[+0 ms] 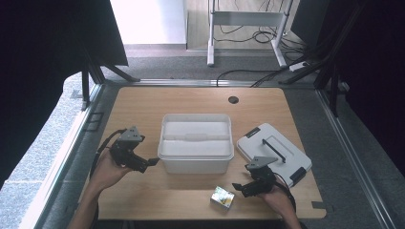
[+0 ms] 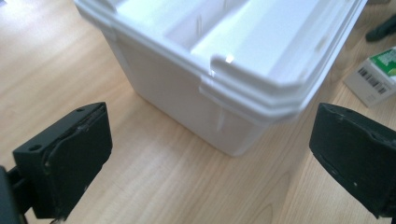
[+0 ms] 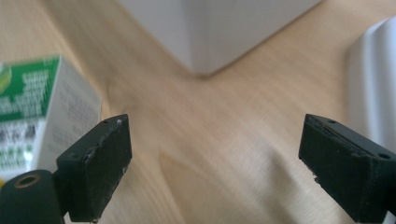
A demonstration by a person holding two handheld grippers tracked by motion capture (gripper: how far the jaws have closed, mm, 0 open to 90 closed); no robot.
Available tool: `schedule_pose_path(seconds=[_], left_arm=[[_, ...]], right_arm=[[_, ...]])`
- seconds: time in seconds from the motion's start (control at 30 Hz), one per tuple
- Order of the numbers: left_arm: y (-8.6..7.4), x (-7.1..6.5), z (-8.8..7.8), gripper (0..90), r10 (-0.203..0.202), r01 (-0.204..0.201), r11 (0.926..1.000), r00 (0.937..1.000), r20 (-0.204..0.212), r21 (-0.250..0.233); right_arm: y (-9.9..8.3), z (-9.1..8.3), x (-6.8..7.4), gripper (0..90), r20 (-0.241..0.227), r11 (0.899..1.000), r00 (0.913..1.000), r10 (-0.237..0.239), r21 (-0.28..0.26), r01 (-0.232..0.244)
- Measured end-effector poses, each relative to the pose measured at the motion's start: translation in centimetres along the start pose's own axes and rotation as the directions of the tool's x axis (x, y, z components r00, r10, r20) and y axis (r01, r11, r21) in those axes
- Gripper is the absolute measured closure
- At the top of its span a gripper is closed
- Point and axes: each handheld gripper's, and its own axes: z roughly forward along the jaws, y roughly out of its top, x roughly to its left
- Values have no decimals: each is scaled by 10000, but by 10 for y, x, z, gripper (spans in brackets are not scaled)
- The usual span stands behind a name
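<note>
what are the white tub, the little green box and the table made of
White tub: looks like moulded plastic, slightly translucent and glossy; light glints off its stepped rim.
Little green box: probably printed cardboard; sharp folded edges, a barcode on one white face.
Table: wood or wood-look laminate; pale grain, smooth matte top.

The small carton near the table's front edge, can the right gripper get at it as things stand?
Probably yes. The right gripper is open, just right of the carton, with bare table between them and nothing in between. The white bin sits farther back, out of the way.
</note>
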Motion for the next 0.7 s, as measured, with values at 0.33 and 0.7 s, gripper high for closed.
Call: schedule_pose_path(seconds=[0.33,0.7], left_arm=[[56,0,3,0,1032,-1034,9946,9944,224,106],[101,5,36,244,2718,-2812,9580,9529,1342,562]], right_arm=[[-15,8,1,12,335,9997,9992,-207,155,202],[-19,9,2,16,521,9994,9981,-318,-150,326]])
